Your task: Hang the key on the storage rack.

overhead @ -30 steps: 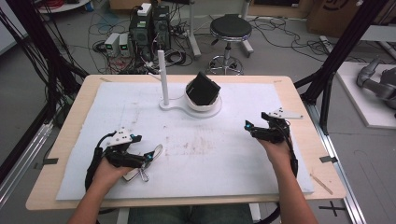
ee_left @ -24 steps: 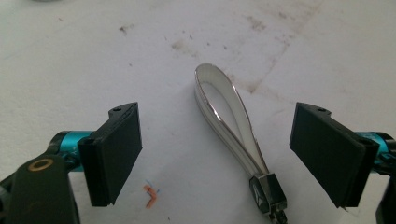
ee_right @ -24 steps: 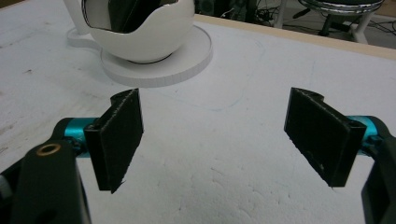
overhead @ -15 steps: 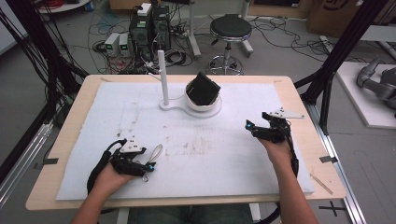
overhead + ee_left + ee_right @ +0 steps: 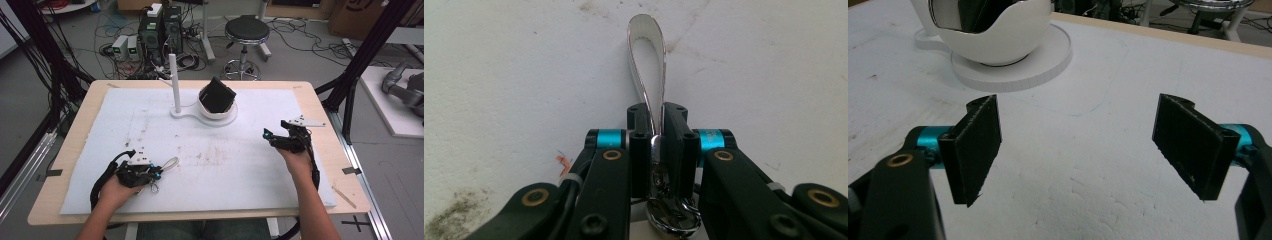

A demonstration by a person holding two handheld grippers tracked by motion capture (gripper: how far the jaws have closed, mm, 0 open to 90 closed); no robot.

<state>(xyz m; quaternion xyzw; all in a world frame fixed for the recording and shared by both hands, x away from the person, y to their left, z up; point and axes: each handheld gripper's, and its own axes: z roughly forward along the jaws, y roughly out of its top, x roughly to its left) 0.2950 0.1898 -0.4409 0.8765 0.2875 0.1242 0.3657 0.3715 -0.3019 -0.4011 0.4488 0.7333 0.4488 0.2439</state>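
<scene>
High view: a wooden table (image 5: 75, 150) is covered by a white mat (image 5: 225, 165). A white stand (image 5: 210, 111) with an upright post and a bowl holding a black item is seated at the mat's far middle. Well apart from the stand, toward its near right, the right gripper (image 5: 276, 137) is held with jaws wide apart, nothing between them. Toward the stand's near left, the left gripper (image 5: 156, 173) has just been closing and is clamped on a key strap (image 5: 647, 75), whose white loop lies flat on the mat beyond the jaws, metal ring (image 5: 671, 212) beneath them.
</scene>
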